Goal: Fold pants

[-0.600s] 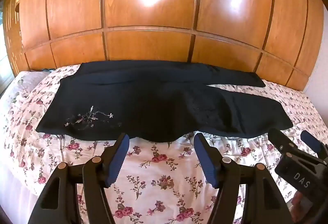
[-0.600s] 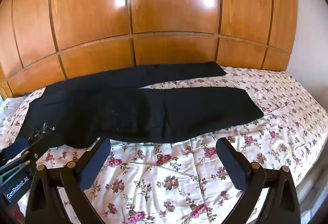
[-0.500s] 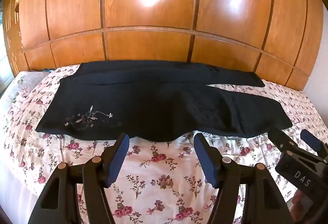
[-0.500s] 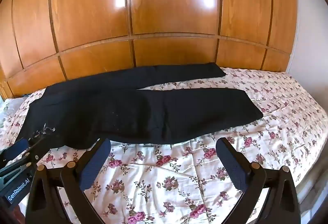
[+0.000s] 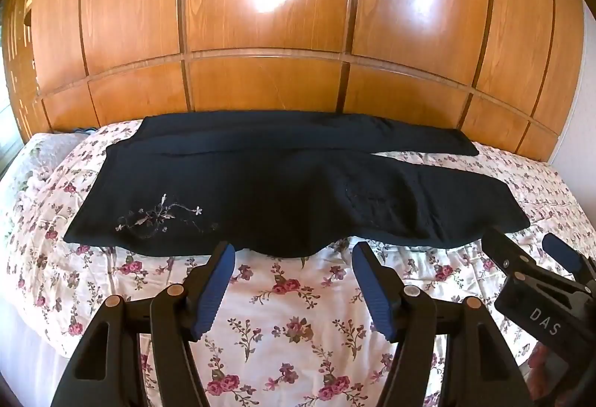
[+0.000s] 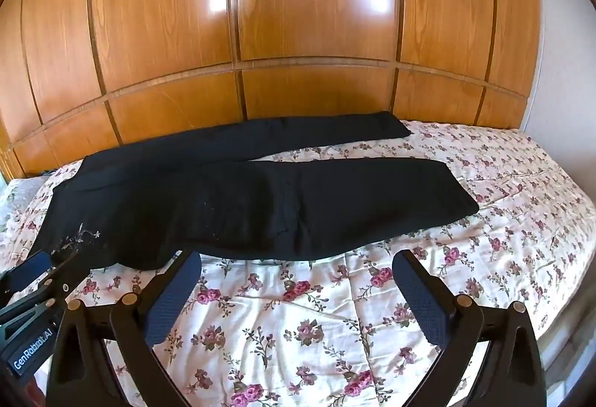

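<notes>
Nothing has really changed: both claws, left (image 5: 292,260) and right (image 6: 296,271), still hover wide and empty over the bed's (image 6: 503,250) near edge; pants (image 5: 283,191) lie unfolded.

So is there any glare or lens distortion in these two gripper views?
Left wrist view: two bright glare patches on the glossy wooden wardrobe panels, whose lines bow with fisheye curve. Right wrist view: similar glare on the panels, dark corner vignetting, and the black pants show little detail.
</notes>
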Demonstrator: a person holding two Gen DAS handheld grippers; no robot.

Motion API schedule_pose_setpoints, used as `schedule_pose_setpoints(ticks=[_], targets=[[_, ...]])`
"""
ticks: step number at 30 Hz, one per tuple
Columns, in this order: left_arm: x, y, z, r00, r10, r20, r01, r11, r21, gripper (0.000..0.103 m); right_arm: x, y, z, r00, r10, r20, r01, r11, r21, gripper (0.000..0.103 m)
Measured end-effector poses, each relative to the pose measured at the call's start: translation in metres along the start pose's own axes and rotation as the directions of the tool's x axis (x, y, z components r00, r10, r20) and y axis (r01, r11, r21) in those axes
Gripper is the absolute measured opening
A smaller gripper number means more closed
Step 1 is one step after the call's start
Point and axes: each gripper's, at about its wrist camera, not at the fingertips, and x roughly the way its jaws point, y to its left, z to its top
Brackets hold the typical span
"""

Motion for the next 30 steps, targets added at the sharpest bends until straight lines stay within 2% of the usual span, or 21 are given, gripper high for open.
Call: schedule_pose_setpoints(ticks=[30], targets=[[0.0060, -0.0005, -0.0057, 1.000, 0.005, -0.021, -0.005, 1.000, -0.001, 0.067, 0.0061, 0.0015, -0.0017, 1.000, 0.004, -0.019, -0.004, 1.000, -0.015, 0.103]])
